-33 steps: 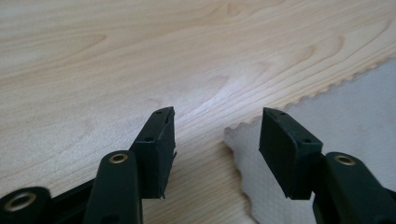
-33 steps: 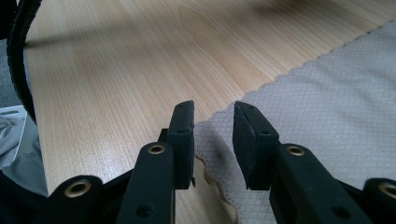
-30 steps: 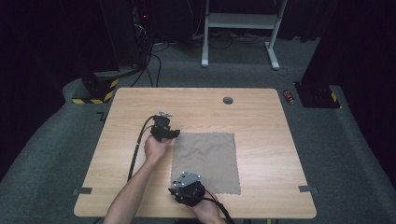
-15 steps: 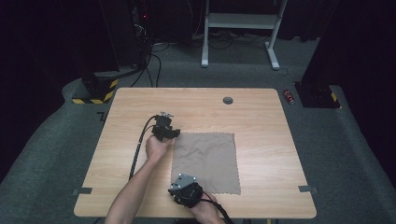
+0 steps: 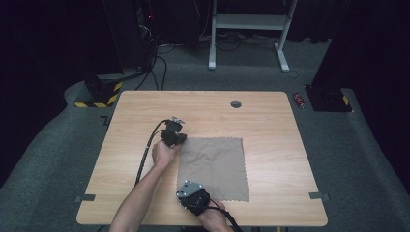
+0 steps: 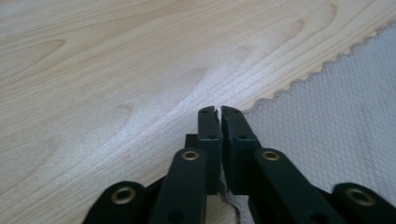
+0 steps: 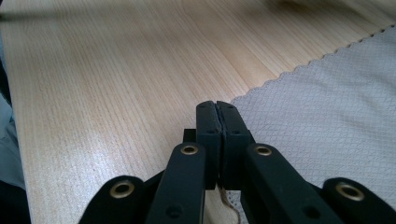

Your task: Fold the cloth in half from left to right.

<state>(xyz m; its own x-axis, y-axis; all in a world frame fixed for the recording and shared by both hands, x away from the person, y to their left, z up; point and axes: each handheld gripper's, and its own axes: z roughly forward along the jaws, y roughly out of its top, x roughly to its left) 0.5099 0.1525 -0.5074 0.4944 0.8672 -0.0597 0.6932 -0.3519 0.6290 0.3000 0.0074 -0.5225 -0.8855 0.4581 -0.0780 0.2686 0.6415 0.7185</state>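
Cloth (image 5: pixel 213 168), a flat brown-grey square with a scalloped hem, is spread on the wooden worktop (image 5: pixel 270 121) a little toward the person's side of its middle, and it has now been taken at two corners. Nearest the person, the right hand-held gripper (image 5: pixel 192 198) is set at the near left corner; its jaws have just been closing, and in the right gripper view (image 7: pixel 218 112) they are seen pressed together with a sliver of hem caught low between them. Farther off, the left hand-held gripper (image 5: pixel 175 137) sits at the far left corner; its jaws have likewise just been closing, and in the left gripper view (image 6: pixel 218 114) they stand together over the hem. Compared with a second ago, neither hand has shifted much. With both left corners pinched, a fold toward the right is judged ready to begin. Bare wood is left to the right of the cloth and beyond it, up to the round grommet (image 5: pixel 236 104); the near worktop edge lies close behind the right hand.
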